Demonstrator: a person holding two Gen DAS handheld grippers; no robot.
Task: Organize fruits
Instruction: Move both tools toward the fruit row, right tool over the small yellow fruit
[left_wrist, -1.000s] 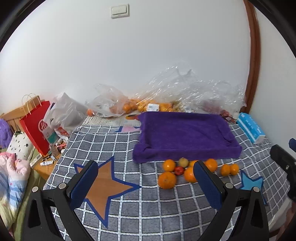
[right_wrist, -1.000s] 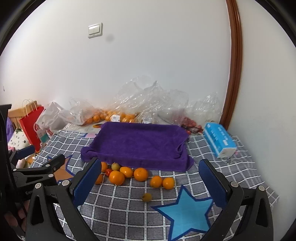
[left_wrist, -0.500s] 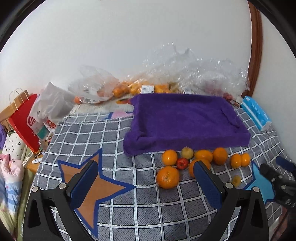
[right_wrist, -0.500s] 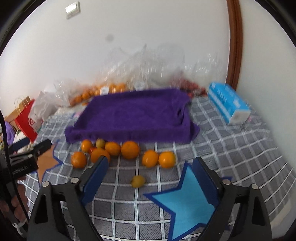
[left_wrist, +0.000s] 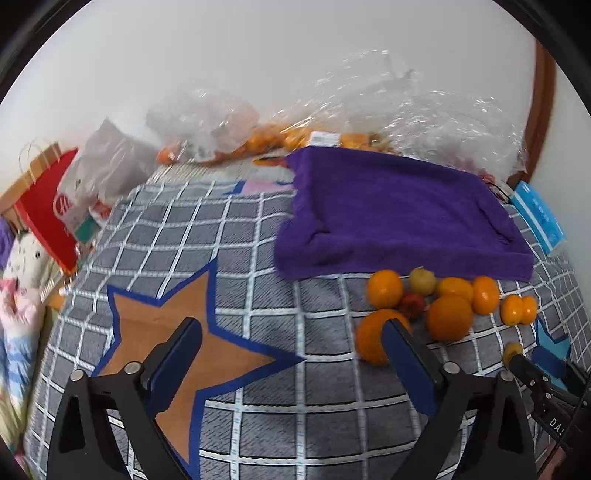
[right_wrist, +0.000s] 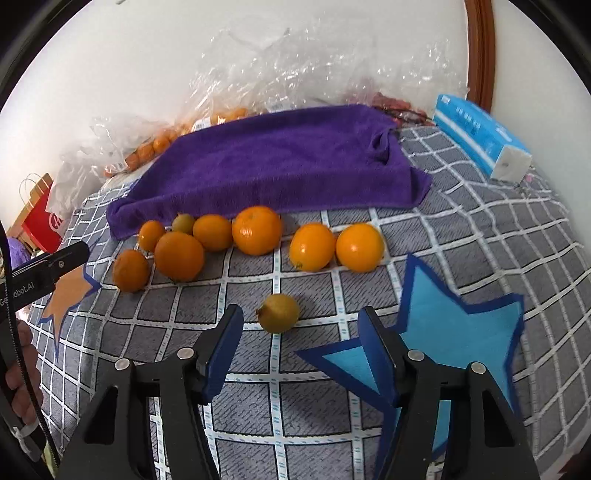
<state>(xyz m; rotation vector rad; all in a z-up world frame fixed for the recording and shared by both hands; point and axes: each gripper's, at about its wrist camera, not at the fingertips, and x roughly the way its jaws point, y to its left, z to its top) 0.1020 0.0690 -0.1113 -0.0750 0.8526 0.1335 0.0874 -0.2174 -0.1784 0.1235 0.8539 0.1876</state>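
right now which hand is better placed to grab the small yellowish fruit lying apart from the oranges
Right: the right tool points at the small yellowish fruit, closing, not yet touching. The left tool faces the brown star patch.

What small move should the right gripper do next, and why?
Probably ease the right gripper forward and down until its fingers straddle the small yellow-green fruit. The fruit lies alone just ahead of the closing, empty fingers, untouched.
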